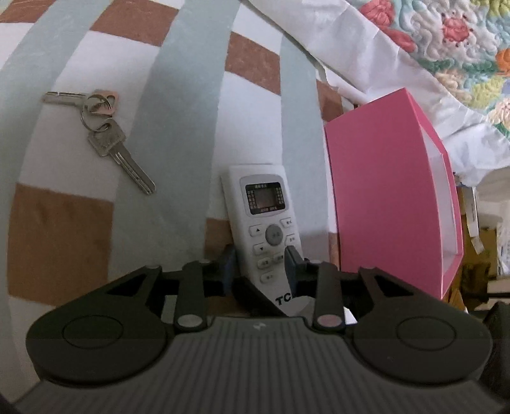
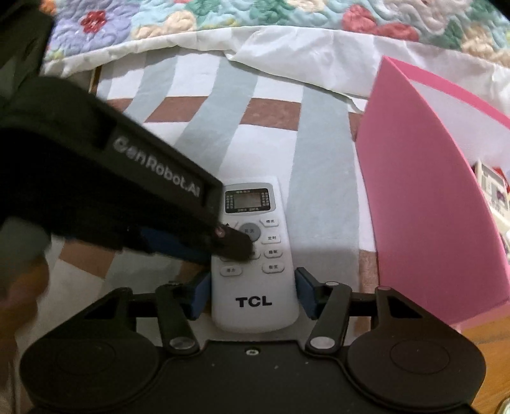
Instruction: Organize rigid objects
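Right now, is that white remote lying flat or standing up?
Lying flat. The remote rests face up on the checked cloth, its buttons and small screen showing, beside the pink box.

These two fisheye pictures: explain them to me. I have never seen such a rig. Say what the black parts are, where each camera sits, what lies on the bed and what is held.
A person holds a two-finger gripper in each hand, each with a camera looking along its fingers. The left view shows the left gripper over a white TCL remote, one finger resting on its buttons. The right view shows the right gripper straddling the remote's lower end; contact is unclear. On the checked bedsheet lie keys and a pink box, beside a floral quilt.
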The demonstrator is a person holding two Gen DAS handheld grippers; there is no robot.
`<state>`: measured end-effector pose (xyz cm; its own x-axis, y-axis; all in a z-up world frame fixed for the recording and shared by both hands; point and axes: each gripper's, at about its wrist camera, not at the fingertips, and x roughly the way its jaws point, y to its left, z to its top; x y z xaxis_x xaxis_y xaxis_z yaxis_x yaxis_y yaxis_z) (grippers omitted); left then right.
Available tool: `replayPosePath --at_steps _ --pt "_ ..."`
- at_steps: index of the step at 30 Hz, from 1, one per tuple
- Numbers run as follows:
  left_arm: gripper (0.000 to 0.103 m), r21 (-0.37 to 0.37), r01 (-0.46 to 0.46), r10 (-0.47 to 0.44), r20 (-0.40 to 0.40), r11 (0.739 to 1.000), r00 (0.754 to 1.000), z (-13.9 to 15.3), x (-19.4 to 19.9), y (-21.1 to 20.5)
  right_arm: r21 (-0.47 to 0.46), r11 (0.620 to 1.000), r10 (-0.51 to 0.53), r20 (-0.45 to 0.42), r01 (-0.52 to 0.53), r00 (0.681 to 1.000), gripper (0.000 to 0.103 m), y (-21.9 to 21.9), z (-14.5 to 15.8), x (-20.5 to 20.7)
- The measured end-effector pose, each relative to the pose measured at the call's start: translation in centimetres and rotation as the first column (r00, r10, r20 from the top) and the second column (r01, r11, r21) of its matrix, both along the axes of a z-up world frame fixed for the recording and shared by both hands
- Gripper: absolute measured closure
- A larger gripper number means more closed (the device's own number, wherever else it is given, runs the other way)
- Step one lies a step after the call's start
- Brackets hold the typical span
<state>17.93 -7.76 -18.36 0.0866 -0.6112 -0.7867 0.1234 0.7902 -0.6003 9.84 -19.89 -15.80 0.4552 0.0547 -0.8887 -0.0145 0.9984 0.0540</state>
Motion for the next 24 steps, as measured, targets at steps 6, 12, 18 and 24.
replayPosePath --at_steps 6,12,18,24 --pt "0.072 -0.010 0.034 -0.033 0.023 0.999 0.999 0.6 -0.9 -0.1 0.108 0.992 -0.057 -0.022 0.059 0.998 0.041 -1.4 0.4 -0.5" --pt "0.072 -0.014 0.088 -0.086 0.102 0.996 0.991 3.2 -2.6 -0.2 0.179 0.982 -0.058 0.014 0.055 0.998 0.042 -2.0 2.3 -2.7" --pt "0.072 -0.023 0.124 -0.116 0.220 0.992 0.969 7.8 -4.5 0.3 0.175 0.985 -0.022 0.099 0.004 0.995 0.042 -1.7 5.9 -4.0" --pt "0.072 -0.058 0.156 -0.131 0.310 0.986 0.942 13.1 -5.5 0.0 0.124 0.992 0.008 0.207 -0.034 0.978 0.042 -2.4 11.3 -5.2"
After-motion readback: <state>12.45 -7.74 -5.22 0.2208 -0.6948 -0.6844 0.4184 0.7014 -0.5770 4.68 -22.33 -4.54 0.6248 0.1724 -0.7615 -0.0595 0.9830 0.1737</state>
